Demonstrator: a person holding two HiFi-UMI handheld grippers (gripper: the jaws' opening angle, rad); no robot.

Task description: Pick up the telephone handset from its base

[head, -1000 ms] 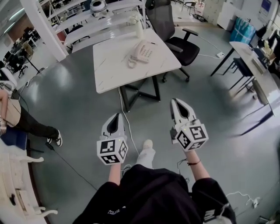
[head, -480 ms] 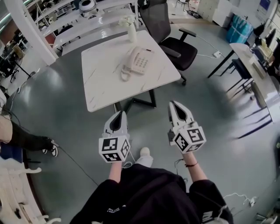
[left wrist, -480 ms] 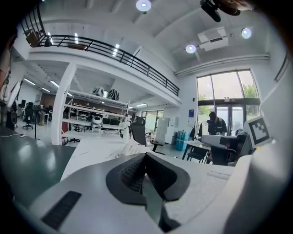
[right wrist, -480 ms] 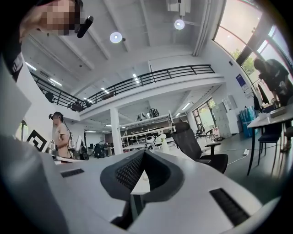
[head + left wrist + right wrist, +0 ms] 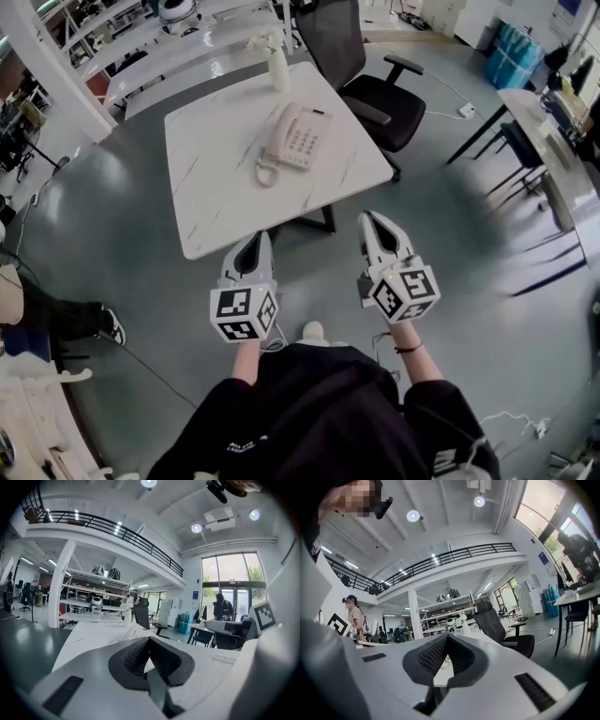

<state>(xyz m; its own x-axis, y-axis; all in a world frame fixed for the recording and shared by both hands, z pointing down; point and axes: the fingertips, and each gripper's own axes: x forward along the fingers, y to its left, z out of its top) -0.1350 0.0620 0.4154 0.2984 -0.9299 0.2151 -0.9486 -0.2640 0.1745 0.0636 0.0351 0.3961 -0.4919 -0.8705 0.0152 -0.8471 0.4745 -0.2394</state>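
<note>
White table point(image 5: 216, 183), handset point(image 5: 277, 133) on telephone point(image 5: 305, 141), left gripper point(image 5: 253, 238), right gripper point(image 5: 371, 219) nearby, jaws closed

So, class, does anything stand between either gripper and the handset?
Nothing visible. The left gripper and right gripper are near the front edge of the table; only its bare top lies before the handset. The bottle stands beyond it.

Office seen from overhead — counts of things in view.
One white table point(image 5: 216, 202) carries one telephone point(image 5: 302, 141), one handset point(image 5: 275, 141) and one white bottle point(image 5: 278, 67). One black office chair point(image 5: 380, 101) stands beside it. Two grippers — one left gripper point(image 5: 254, 235), one right gripper point(image 5: 367, 217) — with two marker cubes, one left cube point(image 5: 242, 315) and one right cube point(image 5: 405, 292). One blue bin point(image 5: 517, 54); one side desk point(image 5: 527, 111). Two shoes: one black shoe point(image 5: 111, 327), one white shoe point(image 5: 315, 330).
</note>
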